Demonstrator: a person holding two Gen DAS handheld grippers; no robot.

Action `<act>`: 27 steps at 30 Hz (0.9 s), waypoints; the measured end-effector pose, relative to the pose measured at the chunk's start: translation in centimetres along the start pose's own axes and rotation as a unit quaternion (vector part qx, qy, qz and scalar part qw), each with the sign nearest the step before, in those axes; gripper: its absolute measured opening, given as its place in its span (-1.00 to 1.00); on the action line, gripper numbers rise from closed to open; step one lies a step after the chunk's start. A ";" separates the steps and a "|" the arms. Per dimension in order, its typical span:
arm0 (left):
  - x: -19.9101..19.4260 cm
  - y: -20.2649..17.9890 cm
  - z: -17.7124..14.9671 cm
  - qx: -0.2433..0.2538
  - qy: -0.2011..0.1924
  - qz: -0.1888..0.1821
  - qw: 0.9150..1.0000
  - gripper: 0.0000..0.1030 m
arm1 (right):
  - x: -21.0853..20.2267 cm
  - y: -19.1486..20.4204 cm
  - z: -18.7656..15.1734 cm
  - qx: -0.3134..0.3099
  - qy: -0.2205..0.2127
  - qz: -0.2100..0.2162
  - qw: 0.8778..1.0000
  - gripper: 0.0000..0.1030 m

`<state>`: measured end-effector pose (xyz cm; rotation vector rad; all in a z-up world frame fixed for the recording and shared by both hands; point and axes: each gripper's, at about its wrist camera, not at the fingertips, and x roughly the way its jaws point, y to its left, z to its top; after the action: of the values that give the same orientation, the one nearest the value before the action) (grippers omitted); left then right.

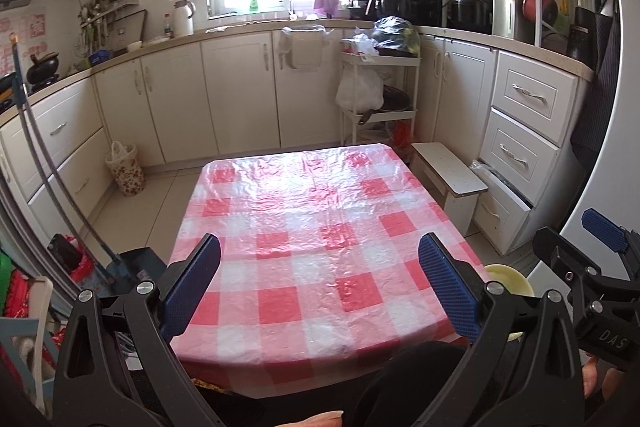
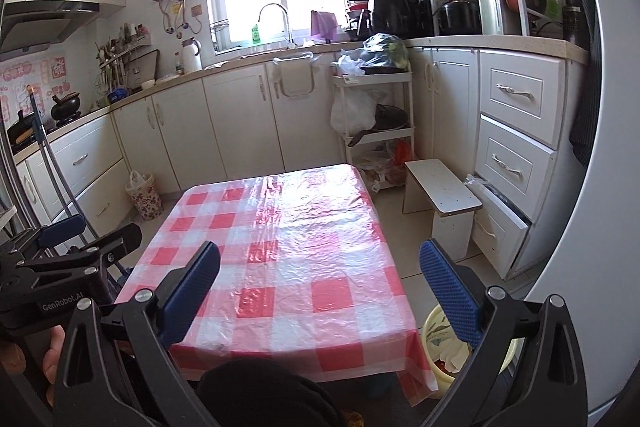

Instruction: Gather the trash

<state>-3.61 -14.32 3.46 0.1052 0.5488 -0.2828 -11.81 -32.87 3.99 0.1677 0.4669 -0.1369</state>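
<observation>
Both grippers apart, nothing held. Left gripper (image 1: 320, 291) and right gripper (image 2: 320, 297) both hang over the near edge of the counter (image 1: 320, 211), which wears a red-and-white checked plastic cloth. No loose trash shows on the cloth in either view.

The task's thing that does show: a pale yellow trash bin (image 2: 436, 343) on the floor just off the counter's near right corner, with crumpled paper and something red inside (contents partly hidden by the right gripper's own finger). In the left wrist view only a sliver of the bin's rim (image 1: 506, 279) peeks out behind the left gripper's right finger.

Key relation: the bin lies down and to the right of both grippers, below counter level. The right gripper is clearly the nearer one; its right finger overlaps the bin in its own view. The left gripper sits further left and would have to cross over the right gripper (image 1: 600, 267) to get there.

Judgement: the next move, whether a drop or a pick at the bin, falls to the right side, with a downward-right reach past the hanging cloth edge (image 2: 412, 367). The bin is round, so there is no long axis to align to; its opening faces up.

A second, flowered basket (image 2: 145, 195) stands well apart on the floor by the far left cabinets.
</observation>
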 end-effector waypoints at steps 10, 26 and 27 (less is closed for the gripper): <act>-0.4 2.7 -0.4 -0.015 0.000 0.028 0.999 0.86 | 0.4 2.2 0.1 -0.017 0.000 0.014 1.000 0.86; -1.2 5.2 -0.4 -0.032 -0.008 0.062 0.998 0.86 | 1.0 4.8 0.5 -0.036 -0.002 0.034 0.999 0.86; -1.2 5.3 -0.4 -0.033 -0.008 0.063 0.997 0.86 | 1.0 4.9 0.5 -0.036 -0.002 0.035 0.999 0.86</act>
<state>-3.26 -8.90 3.92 0.0742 0.5328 -0.1417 -9.88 -28.24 4.63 0.1126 0.4614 -0.0526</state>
